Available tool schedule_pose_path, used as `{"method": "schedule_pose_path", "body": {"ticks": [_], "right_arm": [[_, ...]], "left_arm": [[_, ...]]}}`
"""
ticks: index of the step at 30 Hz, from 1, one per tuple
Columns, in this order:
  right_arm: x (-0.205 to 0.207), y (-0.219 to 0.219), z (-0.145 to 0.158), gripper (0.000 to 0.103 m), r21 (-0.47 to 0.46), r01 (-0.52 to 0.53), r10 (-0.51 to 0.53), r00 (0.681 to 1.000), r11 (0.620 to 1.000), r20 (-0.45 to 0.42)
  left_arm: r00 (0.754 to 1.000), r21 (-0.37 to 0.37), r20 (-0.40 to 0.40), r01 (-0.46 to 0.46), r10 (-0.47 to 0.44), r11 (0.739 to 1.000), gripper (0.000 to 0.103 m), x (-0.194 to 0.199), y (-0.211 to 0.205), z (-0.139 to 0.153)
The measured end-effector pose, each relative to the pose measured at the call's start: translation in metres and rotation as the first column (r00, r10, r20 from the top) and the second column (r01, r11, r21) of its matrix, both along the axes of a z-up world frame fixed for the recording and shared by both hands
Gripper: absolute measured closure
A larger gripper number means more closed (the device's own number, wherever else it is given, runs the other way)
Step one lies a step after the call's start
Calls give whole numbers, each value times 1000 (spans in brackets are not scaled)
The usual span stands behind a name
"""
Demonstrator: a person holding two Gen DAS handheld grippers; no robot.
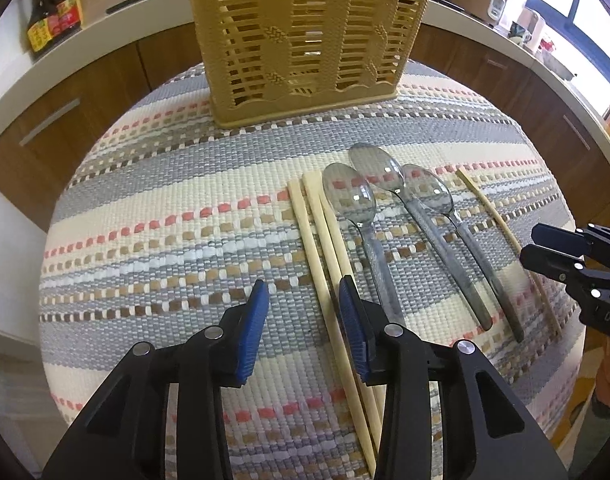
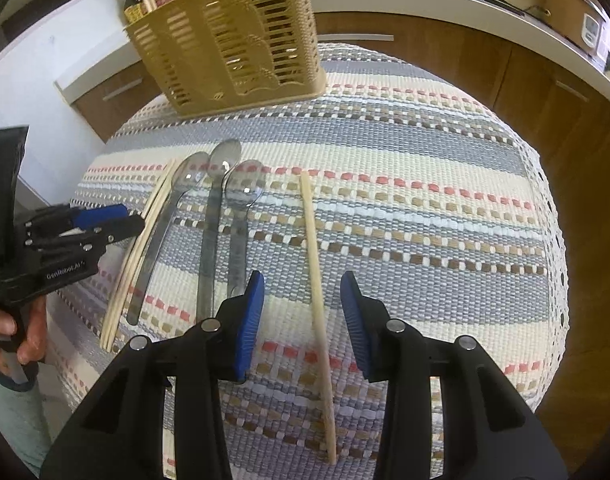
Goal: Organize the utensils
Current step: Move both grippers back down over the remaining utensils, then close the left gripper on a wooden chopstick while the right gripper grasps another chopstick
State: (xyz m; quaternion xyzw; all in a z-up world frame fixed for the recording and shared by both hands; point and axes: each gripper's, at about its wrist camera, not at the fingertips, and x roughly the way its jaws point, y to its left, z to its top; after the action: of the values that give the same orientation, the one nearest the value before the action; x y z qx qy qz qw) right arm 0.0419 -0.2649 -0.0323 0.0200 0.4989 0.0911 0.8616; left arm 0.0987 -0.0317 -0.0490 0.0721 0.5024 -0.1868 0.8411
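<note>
One surface: striped woven cloth (image 1: 165,216), kitchen counter (image 1: 105,44) behind.
Spoons (image 1: 389,208): three.
Chopsticks (image 1: 325,248): four.
Basket (image 1: 305,40): one.
Left gripper (image 1: 305,308): fingers apart, straddling one chopstick.
Right gripper (image 2: 303,304): fingers apart, astride lone chopstick (image 2: 317,280).

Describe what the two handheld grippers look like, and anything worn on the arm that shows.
Both are black plastic tools. The left gripper and the right gripper each end in two fingers faced with ribbed blue pads, hinged on round silver pins. White lettering reading GenRobot.AI marks the left one's side. Below the left hand, a pale grey-green sleeve with a darker cuff shows.
</note>
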Motion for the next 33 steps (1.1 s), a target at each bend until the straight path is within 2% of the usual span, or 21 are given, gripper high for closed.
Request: {"method": "schedule_pose_path", "body": {"ticks": [4, 10, 15, 19, 21, 22, 23, 26, 33], "right_arm": [[2, 2, -3, 74, -18, -1, 1, 1000, 1000, -7], [7, -3, -6, 77, -3, 3, -3, 1000, 1000, -29], [20, 5, -8, 77, -29, -44, 42, 997, 999, -67], [32, 7, -13, 80, -78, -57, 48, 993, 995, -109], [34, 10, -14, 87, -103, -73, 61, 991, 992, -115], [34, 12, -15, 96, -111, -85, 72, 990, 990, -117], [34, 14, -15, 99, -112, -100, 86, 989, 989, -120], [35, 16, -16, 99, -112, -105, 92, 990, 988, -111], [33, 5, -6, 99, -64, -66, 61, 995, 996, -74]], "left_arm": [[1000, 10, -9, 7, -7, 1000, 82, 0, -2, 0], [1000, 36, -28, 13, -12, 999, 78, 4, -2, 3], [998, 136, -43, 49, -43, 989, 79, 12, -25, 2], [996, 185, -43, 88, -81, 979, 88, 11, -42, 4], [995, 188, -37, 96, -90, 978, 93, 9, -44, 4], [996, 196, -31, 92, -88, 976, 95, 9, -45, 4], [996, 194, -29, 91, -87, 977, 97, 8, -46, 5], [996, 183, -24, 84, -81, 980, 97, 5, -40, 4], [1000, 151, -27, 5, -1, 988, 99, 6, -6, 2]]}}
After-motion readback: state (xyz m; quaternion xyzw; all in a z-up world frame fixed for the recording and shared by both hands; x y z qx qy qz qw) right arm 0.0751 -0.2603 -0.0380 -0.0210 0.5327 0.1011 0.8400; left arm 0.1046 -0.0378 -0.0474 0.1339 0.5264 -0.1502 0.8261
